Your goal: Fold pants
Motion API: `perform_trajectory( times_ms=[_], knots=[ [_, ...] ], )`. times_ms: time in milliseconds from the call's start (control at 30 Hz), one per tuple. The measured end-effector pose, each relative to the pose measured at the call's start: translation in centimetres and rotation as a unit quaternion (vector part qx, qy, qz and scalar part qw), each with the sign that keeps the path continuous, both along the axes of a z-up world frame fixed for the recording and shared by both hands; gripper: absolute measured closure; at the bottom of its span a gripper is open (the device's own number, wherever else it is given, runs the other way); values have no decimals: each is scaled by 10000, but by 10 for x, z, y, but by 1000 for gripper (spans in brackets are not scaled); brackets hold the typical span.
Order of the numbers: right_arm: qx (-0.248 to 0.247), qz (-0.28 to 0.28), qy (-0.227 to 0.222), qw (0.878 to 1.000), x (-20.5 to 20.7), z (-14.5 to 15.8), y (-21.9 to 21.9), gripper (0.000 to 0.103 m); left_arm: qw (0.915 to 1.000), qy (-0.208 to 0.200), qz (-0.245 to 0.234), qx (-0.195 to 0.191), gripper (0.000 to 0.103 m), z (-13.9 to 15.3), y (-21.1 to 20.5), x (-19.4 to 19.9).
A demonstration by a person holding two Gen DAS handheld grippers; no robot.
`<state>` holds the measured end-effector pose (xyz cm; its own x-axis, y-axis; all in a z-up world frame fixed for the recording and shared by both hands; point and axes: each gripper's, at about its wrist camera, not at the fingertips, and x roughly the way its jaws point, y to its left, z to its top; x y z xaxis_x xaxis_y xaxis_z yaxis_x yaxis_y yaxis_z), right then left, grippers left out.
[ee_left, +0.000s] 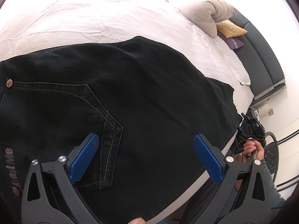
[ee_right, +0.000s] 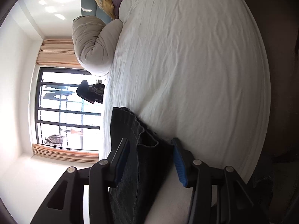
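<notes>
Black denim pants (ee_left: 130,97) with pale contrast stitching and a stitched back pocket lie spread on the white-sheeted bed (ee_left: 112,18), reaching its near edge. The left hand-held gripper (ee_left: 145,158) hovers over the pocket area, blue-padded fingers (ee_left: 85,158) spread wide; the right hand-held gripper (ee_right: 149,160) is likewise spread, straddling a bunched pants edge (contact unclear). A rolled beige duvet (ee_right: 93,44) and a mustard-yellow cushion (ee_right: 104,1) lie at the head of the bed.
</notes>
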<state>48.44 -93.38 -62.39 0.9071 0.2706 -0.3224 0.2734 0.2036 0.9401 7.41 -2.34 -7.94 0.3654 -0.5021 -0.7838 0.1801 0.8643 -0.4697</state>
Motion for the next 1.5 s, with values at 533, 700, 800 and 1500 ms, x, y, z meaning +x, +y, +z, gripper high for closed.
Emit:
perform_trajectory(
  times_ms=[533, 700, 800, 1500],
  knots=[
    [549, 283, -538, 9966, 1, -17, 11, 58, 10000, 19, -51, 74, 0, -2, -25, 3],
    [674, 278, -611, 9955, 3, -20, 9, 58, 9999, 15, -74, 69, 0, -3, -26, 3],
    [648, 298, -582, 9958, 6, -18, 8, 58, 9999, 17, -80, 78, 0, -4, -27, 3],
    [-347, 88, 78, 9993, 16, 15, 28, 95, 9976, -254, 636, 80, 0, -2, -9, 3]
  ],
)
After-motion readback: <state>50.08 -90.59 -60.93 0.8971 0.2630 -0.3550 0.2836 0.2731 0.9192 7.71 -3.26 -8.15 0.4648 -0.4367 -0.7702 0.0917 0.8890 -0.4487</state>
